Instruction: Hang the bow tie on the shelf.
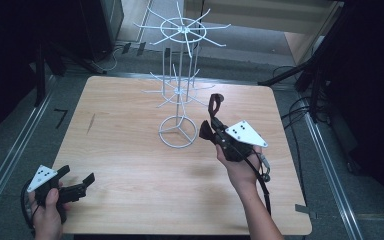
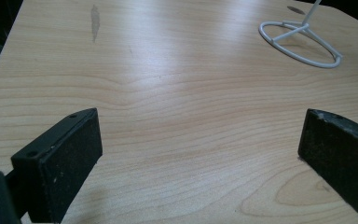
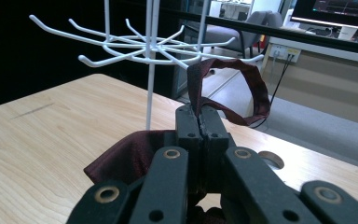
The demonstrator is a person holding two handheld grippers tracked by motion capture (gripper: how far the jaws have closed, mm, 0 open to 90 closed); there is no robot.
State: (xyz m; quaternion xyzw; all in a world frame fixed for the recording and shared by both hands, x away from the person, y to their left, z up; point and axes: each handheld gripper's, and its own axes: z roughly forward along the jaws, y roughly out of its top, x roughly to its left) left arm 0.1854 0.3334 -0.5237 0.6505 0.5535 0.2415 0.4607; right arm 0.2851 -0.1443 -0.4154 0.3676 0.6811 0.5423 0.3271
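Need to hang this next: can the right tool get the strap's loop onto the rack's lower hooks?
Probably yes: the right tool grips the strap beside the rack, nothing between.

A white wire rack (image 1: 179, 85) stands on the pale wood-grain counter (image 1: 130, 165); the strap (image 3: 242, 88) is dark maroon, the grippers black.

In the right gripper view, the dark red fabric strip (image 3: 242, 88) vanishes between the closed jaws w/ its lower end hidden behind the linkage, the white wire rack (image 3: 150, 46) is cut off at top, and background desks beyond the tool are too blurred to read.
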